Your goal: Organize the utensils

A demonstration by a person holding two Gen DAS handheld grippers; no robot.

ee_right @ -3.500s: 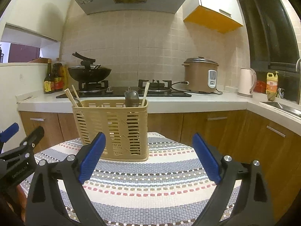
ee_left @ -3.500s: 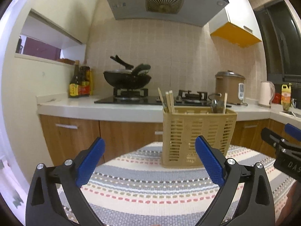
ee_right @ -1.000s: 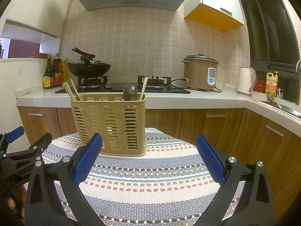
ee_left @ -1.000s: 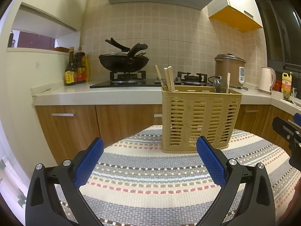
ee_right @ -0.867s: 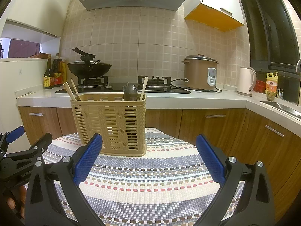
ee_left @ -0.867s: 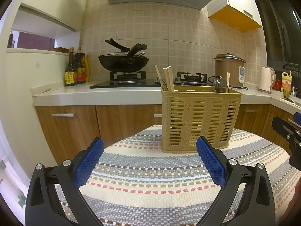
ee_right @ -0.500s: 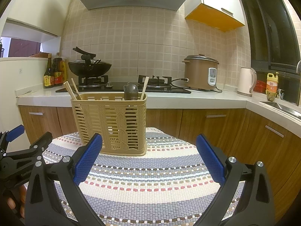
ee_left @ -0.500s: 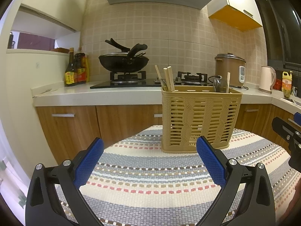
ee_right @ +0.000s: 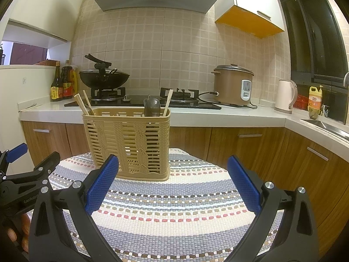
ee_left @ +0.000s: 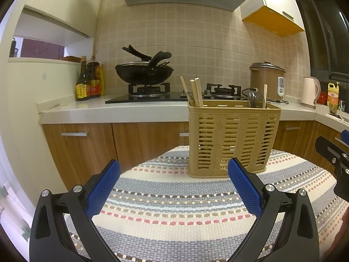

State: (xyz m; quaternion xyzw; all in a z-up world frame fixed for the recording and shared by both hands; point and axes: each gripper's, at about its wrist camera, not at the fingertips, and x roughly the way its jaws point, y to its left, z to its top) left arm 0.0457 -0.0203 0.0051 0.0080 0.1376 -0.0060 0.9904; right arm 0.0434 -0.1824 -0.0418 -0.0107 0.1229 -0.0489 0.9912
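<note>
The left claw (ee_left: pixel 173 182) hangs low over the striped cloth (ee_left: pixel 174 207) with its blue pads (ee_left: pixel 102 188) spread wide and nothing between them. The right claw (ee_right: pixel 172 181) does the same, wide apart and holding nothing. Each shows at the edge of the other's view: the right one at the far right of the left camera, the left one at the far left of the right camera.

The tan slotted basket (ee_left: pixel 232 139) stands upright on the cloth toward the far edge of the tabletop (ee_right: pixel 196 218), ahead of both claws and clear of them. From the left camera it sits right of centre, just beyond the right-hand pad; from the right camera it sits left of centre, its base just beyond the left-hand pad. At its left end several chopsticks (ee_left: pixel 195 91) lean out over the rim. At its right end dark spoons (ee_right: pixel 152 107) stand with a single chopstick (ee_right: pixel 168 100) tilted beside them.

The cloth between the claws and the basket is bare. The tabletop's rounded far edge falls off just behind the basket, with the wooden cabinets (ee_left: pixel 87 144) below the kitchen counter well beyond. On that counter stand a wok (ee_left: pixel 144 72), sauce bottles (ee_left: pixel 88 83), a rice cooker (ee_right: pixel 233 87) and a kettle (ee_right: pixel 284 96)
</note>
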